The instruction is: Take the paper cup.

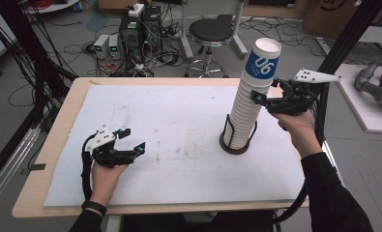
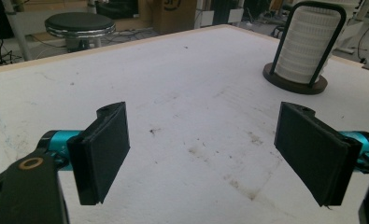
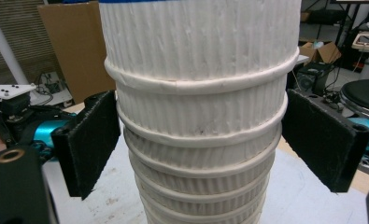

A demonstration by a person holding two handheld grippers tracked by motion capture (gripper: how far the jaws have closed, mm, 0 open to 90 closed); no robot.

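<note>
The right gripper point(image 1: 260, 99) brackets the upper part of the paper cup stack point(image 1: 249, 96), its fingers point(image 3: 91, 140) wide on either side, apparently to lift the top cups. The ribbed white stack leans in its black wire holder point(image 1: 235, 142) on the counter point(image 1: 169, 121). The left gripper point(image 1: 130, 140) waits wide and empty.

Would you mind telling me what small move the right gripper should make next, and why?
Probably close the right gripper on the cup stack. Its pads flank the stack just below the upper rims, seemingly not pressing yet.
</note>
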